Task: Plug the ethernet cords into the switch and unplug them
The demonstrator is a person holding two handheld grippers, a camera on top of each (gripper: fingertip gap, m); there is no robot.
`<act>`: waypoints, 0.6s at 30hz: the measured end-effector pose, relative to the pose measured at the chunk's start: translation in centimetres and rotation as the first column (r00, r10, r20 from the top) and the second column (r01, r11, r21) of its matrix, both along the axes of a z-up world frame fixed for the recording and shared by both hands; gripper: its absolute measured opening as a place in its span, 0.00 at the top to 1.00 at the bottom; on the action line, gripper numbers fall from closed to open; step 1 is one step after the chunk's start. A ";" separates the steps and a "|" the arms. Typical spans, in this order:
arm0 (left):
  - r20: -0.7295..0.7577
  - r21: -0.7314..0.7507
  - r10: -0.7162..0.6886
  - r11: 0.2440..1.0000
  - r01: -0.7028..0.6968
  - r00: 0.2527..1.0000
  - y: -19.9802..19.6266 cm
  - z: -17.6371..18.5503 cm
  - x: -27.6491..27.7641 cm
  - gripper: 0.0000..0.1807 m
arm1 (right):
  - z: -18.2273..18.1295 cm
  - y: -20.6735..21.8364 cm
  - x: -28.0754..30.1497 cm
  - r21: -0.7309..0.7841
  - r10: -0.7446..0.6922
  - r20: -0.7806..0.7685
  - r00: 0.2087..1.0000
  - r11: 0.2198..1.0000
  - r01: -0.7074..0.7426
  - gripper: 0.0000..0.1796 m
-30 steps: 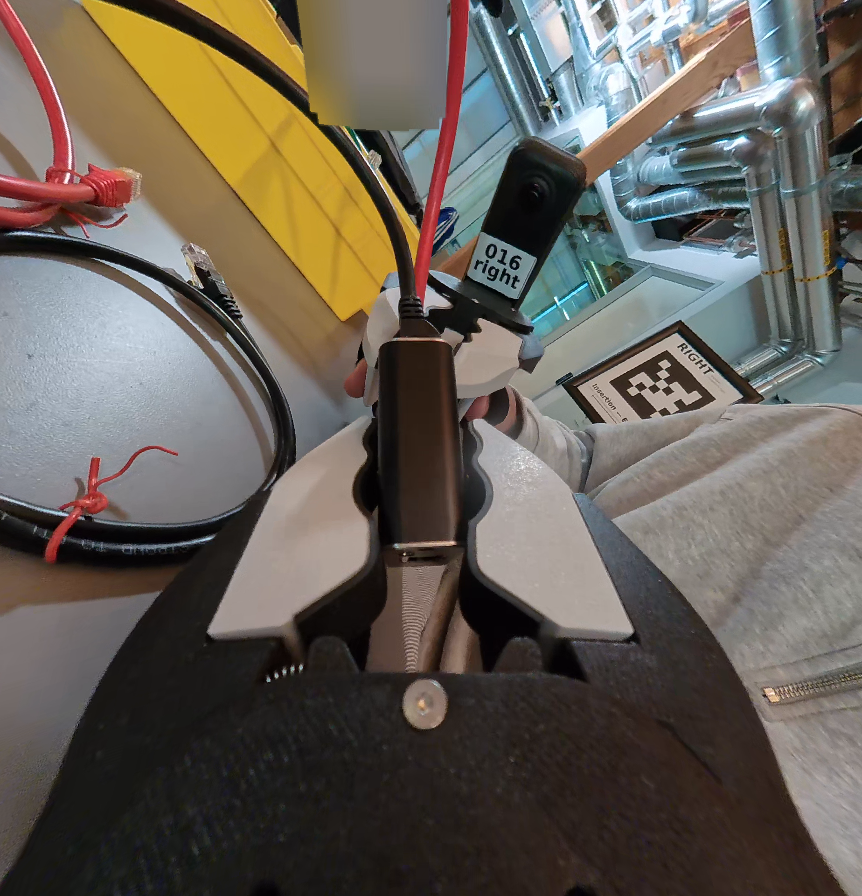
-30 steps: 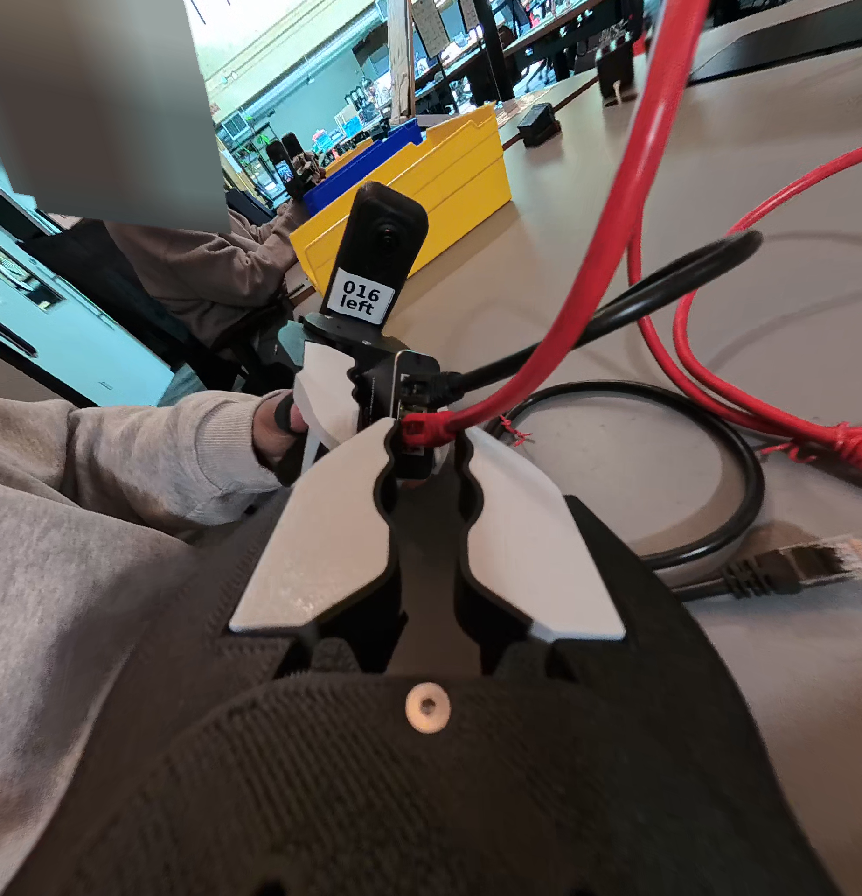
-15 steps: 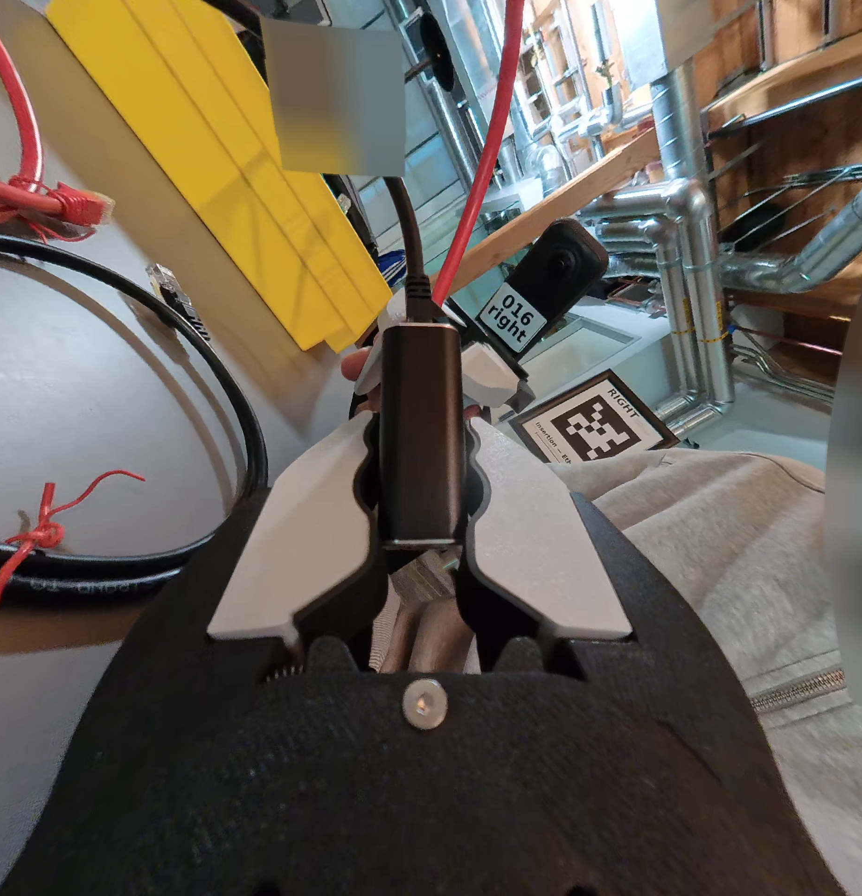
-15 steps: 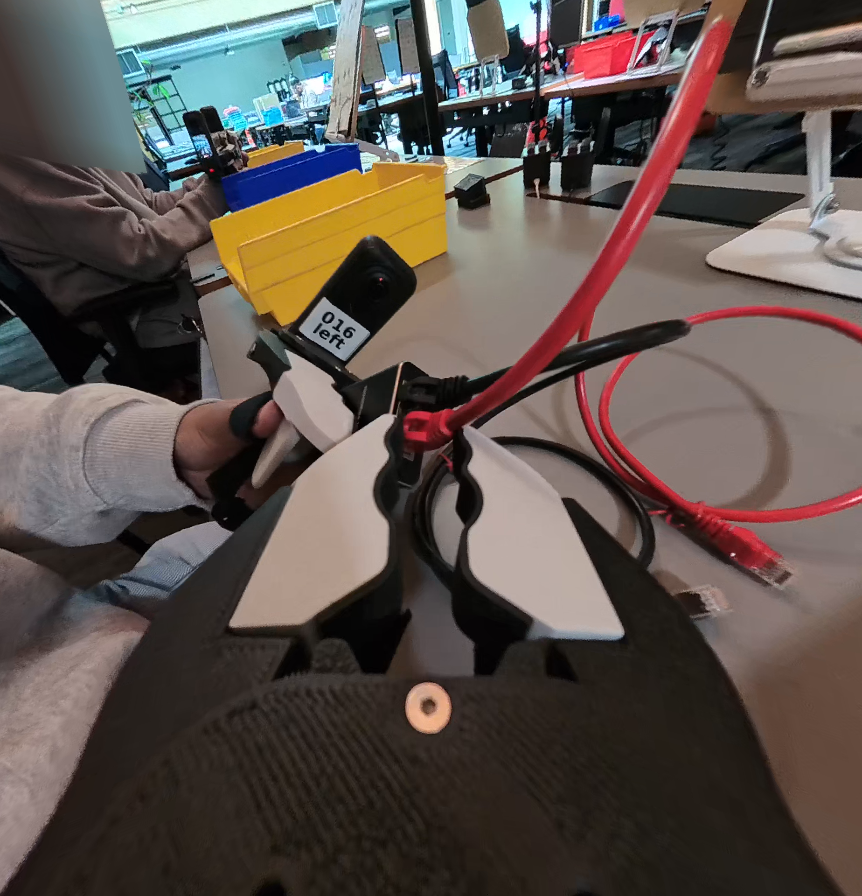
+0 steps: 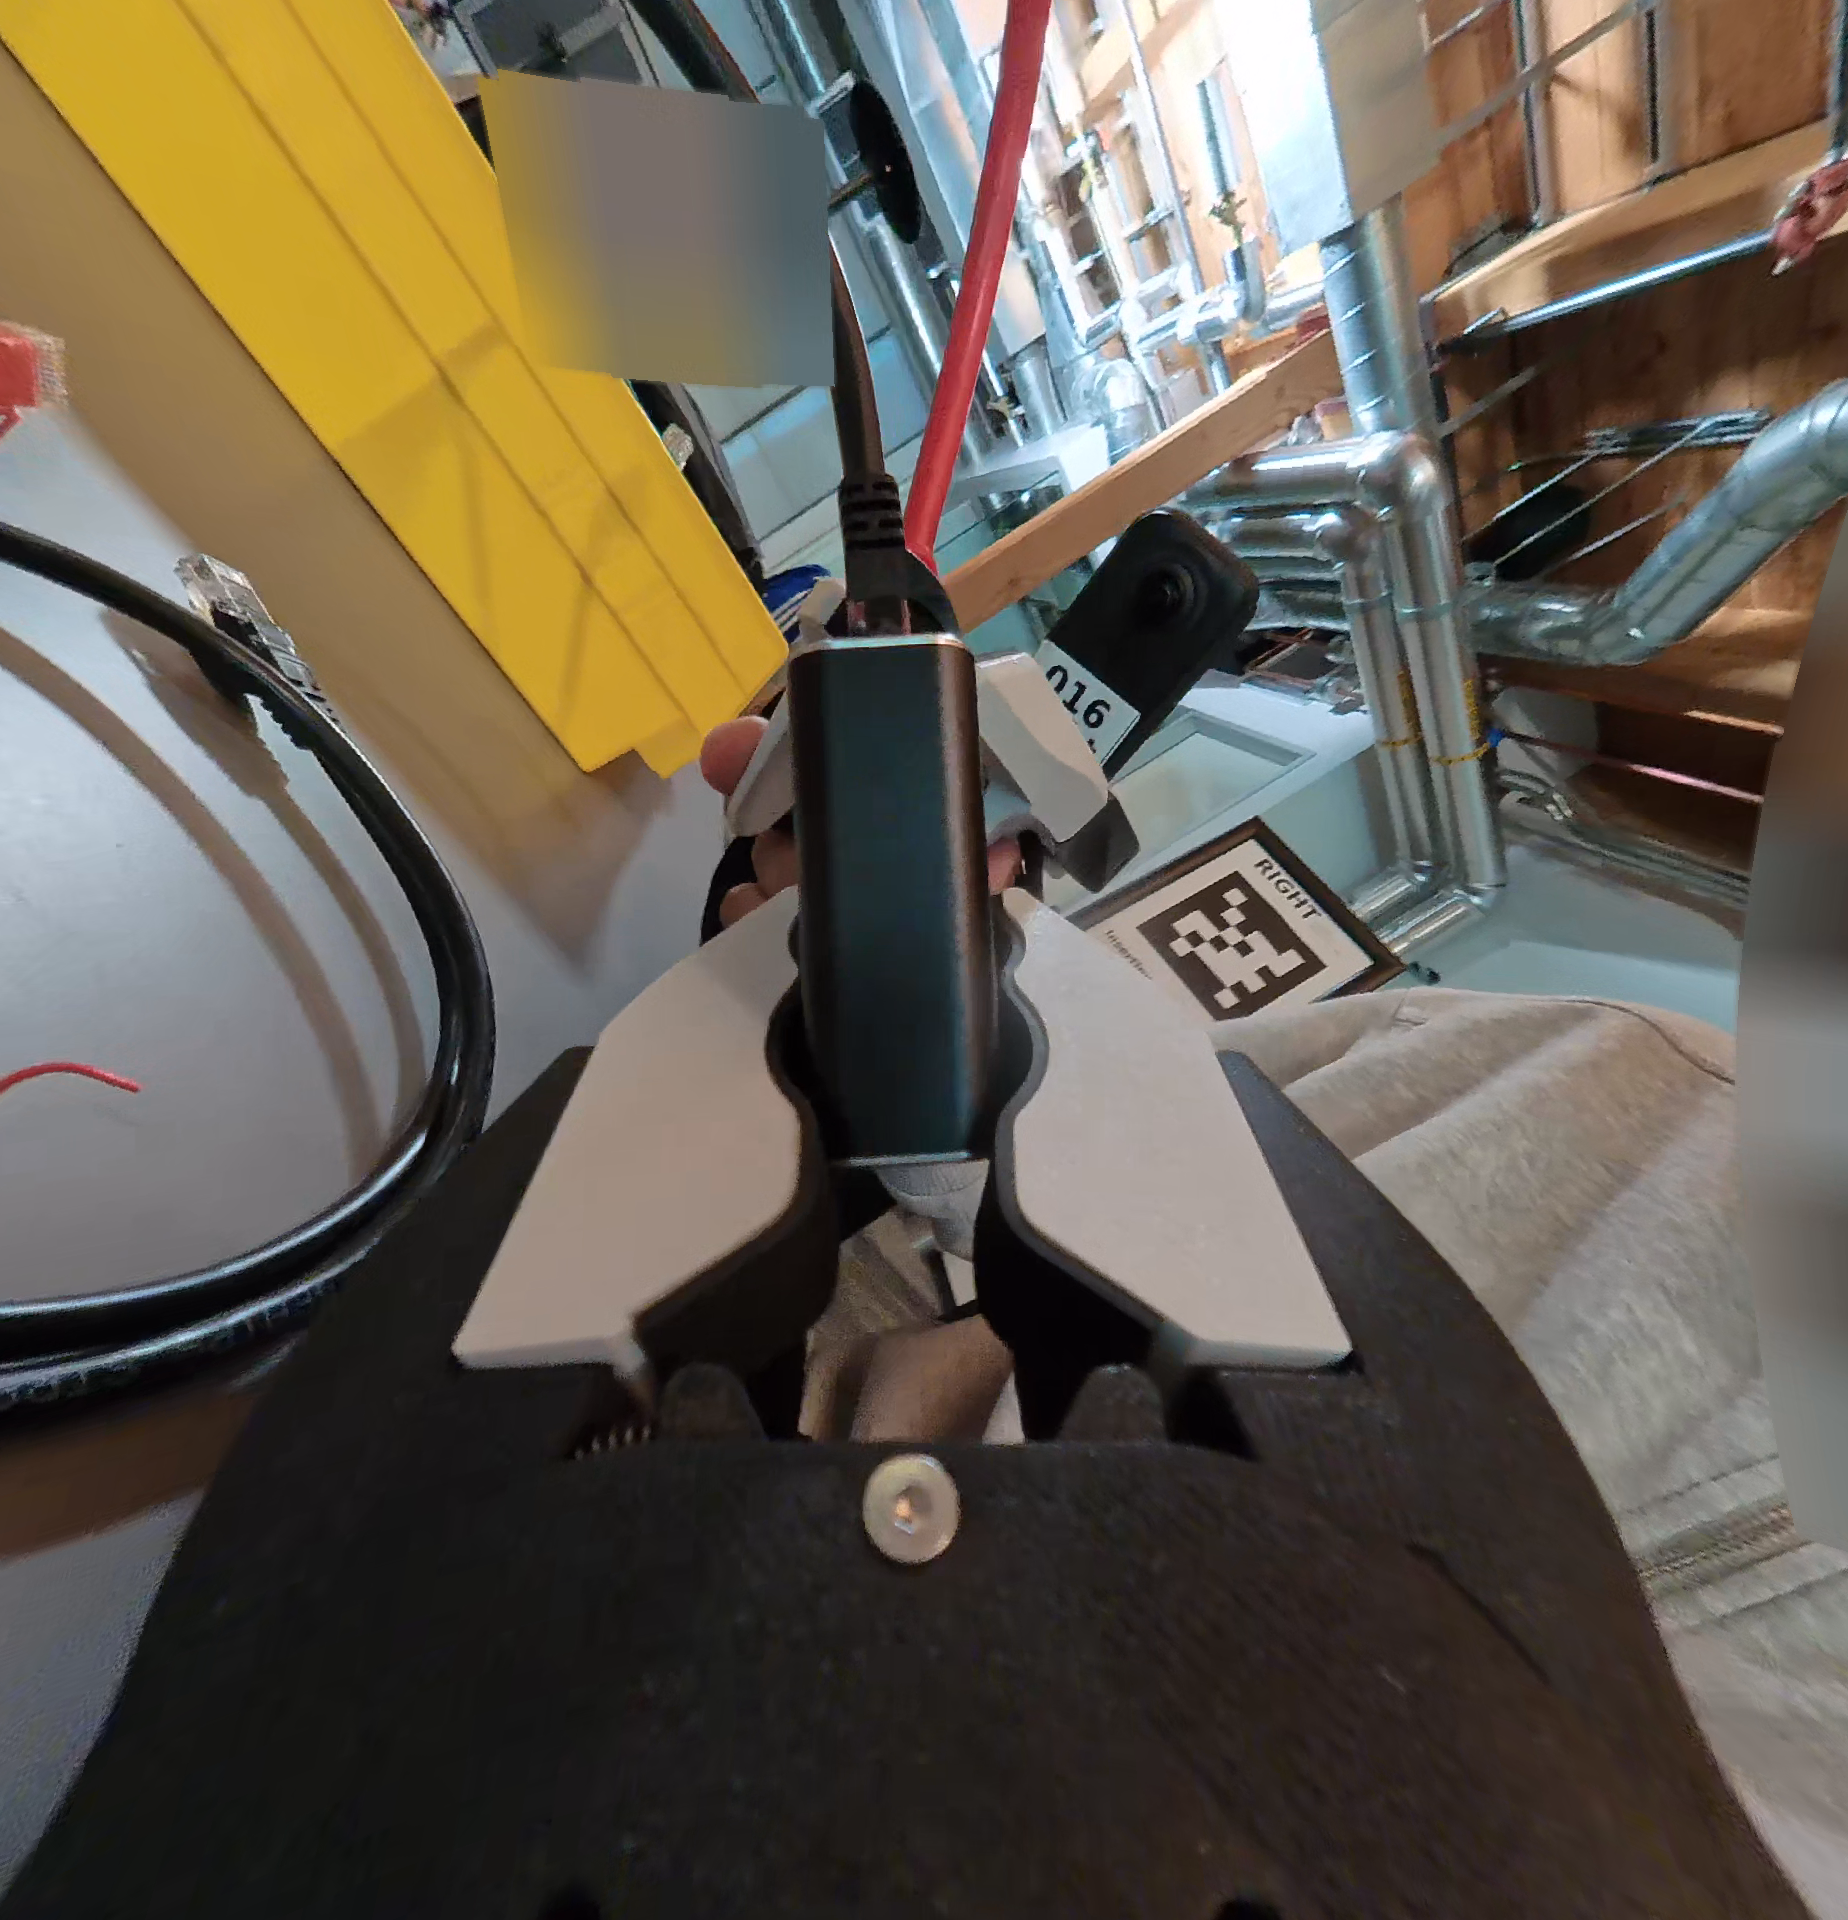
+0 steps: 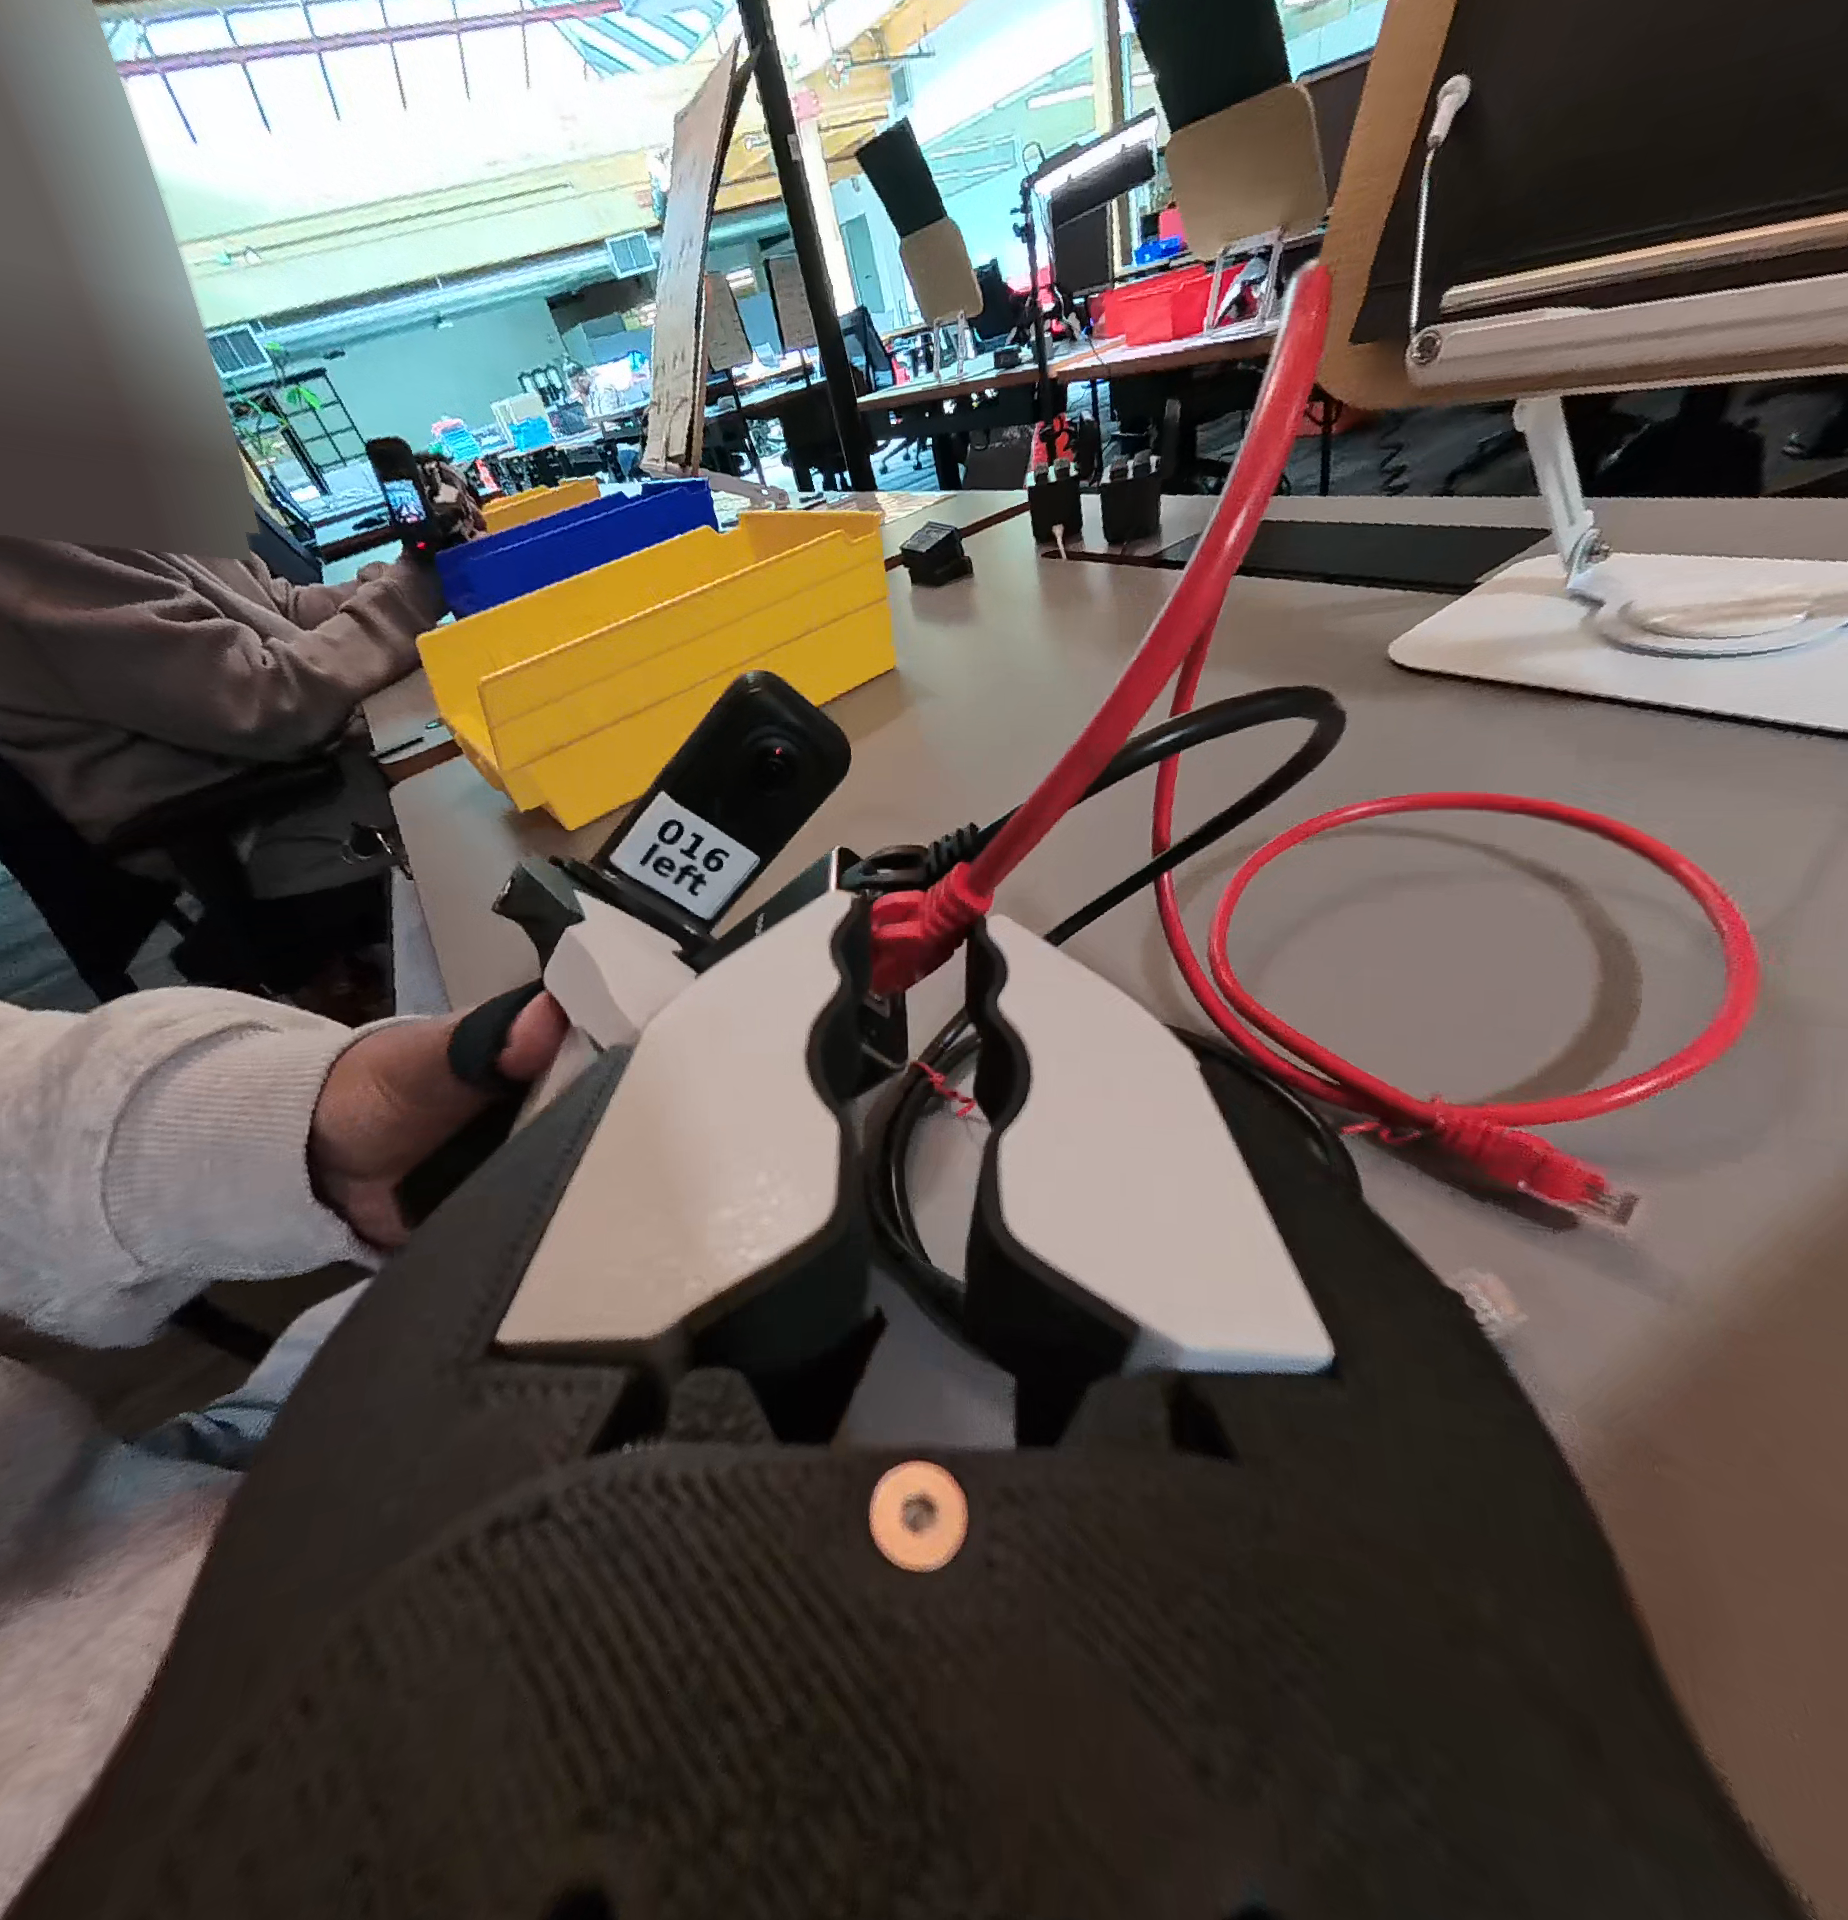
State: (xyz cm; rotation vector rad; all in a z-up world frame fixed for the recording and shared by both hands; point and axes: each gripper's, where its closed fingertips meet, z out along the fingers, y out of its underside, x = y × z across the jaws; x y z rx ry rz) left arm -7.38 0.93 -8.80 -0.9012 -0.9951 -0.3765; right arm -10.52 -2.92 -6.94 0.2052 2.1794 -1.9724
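Left wrist view, left to right: a red plug [image 5: 0, 364] lay at the picture's edge on the grey table [image 5: 120, 883]; a black cord [image 5: 421, 935] curved across the table, its clear-tipped plug [image 5: 236, 613] beside the yellow bin [image 5: 400, 343]. At centre, the left gripper [image 5: 892, 977] was clamped on the switch [image 5: 884, 883], a dark slim box held lengthwise between the two pale fingers [image 5: 681, 1132]. A second black plug [image 5: 878, 561] sat in the switch's far end, with the red cord [image 5: 977, 270] rising just beside it. Behind the switch stood the right gripper [image 5: 1013, 758] with its camera [image 5: 1148, 634]; a framed marker card [image 5: 1237, 940] lay to the right.

Right wrist view, left to right: a hand [image 6: 411, 1101] gripped the left gripper's handle; the bin [image 6: 671, 655] stood behind. At centre, the right gripper [image 6: 915, 987] was closed on the red cord's plug [image 6: 909, 925], at the switch's [image 6: 795, 894] end face; whether the plug was seated could not be told. To the right, the red cord [image 6: 1481, 966] looped on the table, its free plug [image 6: 1543, 1174] lying loose. A monitor stand [image 6: 1626, 634] stood far right.
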 end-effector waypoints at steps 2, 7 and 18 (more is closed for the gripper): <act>-0.011 -0.026 0.015 1.000 -0.016 1.000 0.1 0.1 0.0 0.84 | 0.1 0.1 0.0 -0.009 -0.004 0.016 1.000 1.000 0.004 0.90; 0.004 0.143 0.058 0.988 -0.058 0.998 0.3 0.8 -0.3 0.84 | 0.2 -0.1 -0.2 0.046 -0.021 -0.141 0.990 0.999 0.028 0.90; -0.065 0.080 0.071 0.995 -0.066 0.995 0.8 1.8 0.7 0.84 | 1.8 0.3 0.3 -0.037 0.038 0.032 0.999 0.999 -0.036 0.96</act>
